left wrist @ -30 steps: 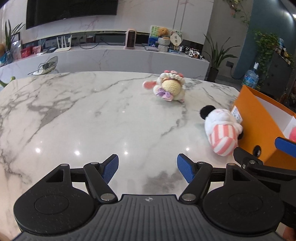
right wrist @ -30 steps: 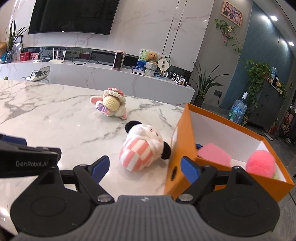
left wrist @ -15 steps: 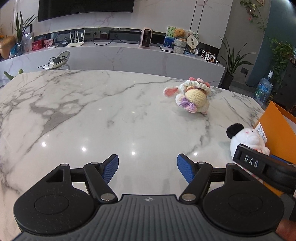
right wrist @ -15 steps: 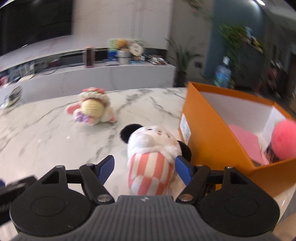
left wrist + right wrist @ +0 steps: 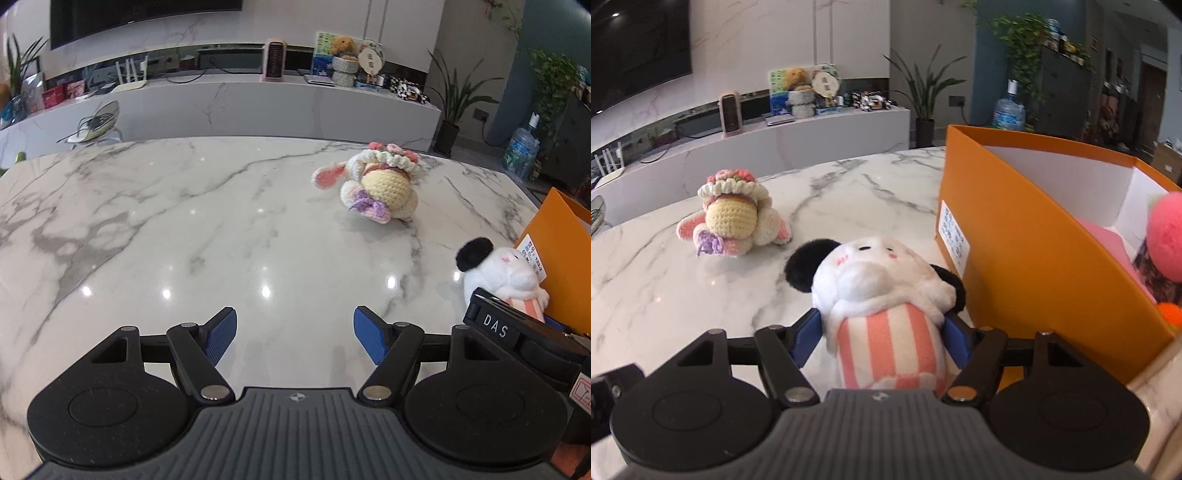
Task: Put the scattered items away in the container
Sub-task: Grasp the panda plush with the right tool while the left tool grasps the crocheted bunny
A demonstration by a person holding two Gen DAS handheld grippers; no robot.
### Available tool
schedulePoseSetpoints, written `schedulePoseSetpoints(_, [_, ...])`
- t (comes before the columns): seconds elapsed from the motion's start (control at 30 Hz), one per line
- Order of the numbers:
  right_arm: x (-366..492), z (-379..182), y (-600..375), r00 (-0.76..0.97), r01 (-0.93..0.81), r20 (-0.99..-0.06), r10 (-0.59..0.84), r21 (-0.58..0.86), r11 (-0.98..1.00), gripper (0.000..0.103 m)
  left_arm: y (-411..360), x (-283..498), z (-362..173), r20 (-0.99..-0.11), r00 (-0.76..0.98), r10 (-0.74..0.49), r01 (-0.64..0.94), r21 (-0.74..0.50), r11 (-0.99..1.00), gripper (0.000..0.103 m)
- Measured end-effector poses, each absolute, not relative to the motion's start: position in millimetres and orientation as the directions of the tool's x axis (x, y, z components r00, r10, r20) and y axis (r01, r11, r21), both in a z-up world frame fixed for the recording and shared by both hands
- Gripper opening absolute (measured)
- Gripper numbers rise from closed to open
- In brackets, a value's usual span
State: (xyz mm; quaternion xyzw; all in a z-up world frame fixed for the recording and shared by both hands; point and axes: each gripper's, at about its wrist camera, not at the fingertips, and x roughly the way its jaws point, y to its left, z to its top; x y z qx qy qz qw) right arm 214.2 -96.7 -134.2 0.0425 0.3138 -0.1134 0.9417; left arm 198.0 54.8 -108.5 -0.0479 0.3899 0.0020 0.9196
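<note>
The orange box point(image 5: 1027, 254) stands at the counter's point(image 5: 184, 229) edge, already holding a pink pompom point(image 5: 1167, 240), handy for the plush panda point(image 5: 882, 295) lying just beside it. The right gripper point(image 5: 882, 338) has been closing, its pads pressing the panda's striped body for lifting; the left gripper point(image 5: 294, 336) hangs open and empty toward the crochet doll point(image 5: 380, 184), well apart on glossy marble in a living room.
</note>
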Motion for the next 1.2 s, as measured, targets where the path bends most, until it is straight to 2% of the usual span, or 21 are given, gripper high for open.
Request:
schedulePoseSetpoints(0.2, [226, -131, -97, 0.797, 0.157, -0.593, -0.113, 0.023, 0.987, 0.064, 48, 226, -102, -0.691, 0.719, -0.076, 0.0, -0.109, 0.994, 0.083])
schedulePoseSetpoints(0.5, [263, -126, -88, 0.801, 0.101, -0.586, -0.123, -0.071, 0.992, 0.064, 27, 280, -84, -0.636, 0.765, -0.096, 0.049, -0.092, 0.995, 0.086])
schedulePoseSetpoints(0.73, [273, -134, -99, 0.799, 0.139, -0.583, -0.148, -0.06, 0.988, 0.064, -6, 315, -91, -0.643, 0.76, -0.097, 0.091, -0.042, 0.995, 0.086])
schedulePoseSetpoints(1.07, [286, -137, -104, 0.817, 0.114, -0.568, -0.104, -0.019, 0.993, 0.064, -13, 345, -107, -0.695, 0.714, -0.085, 0.069, -0.051, 0.996, 0.086])
schedulePoseSetpoints(1.2, [290, -137, -105, 0.816, 0.11, -0.571, -0.095, -0.009, 0.994, 0.064, -10, 348, -108, -0.7, 0.707, -0.102, 0.072, -0.072, 0.995, 0.08])
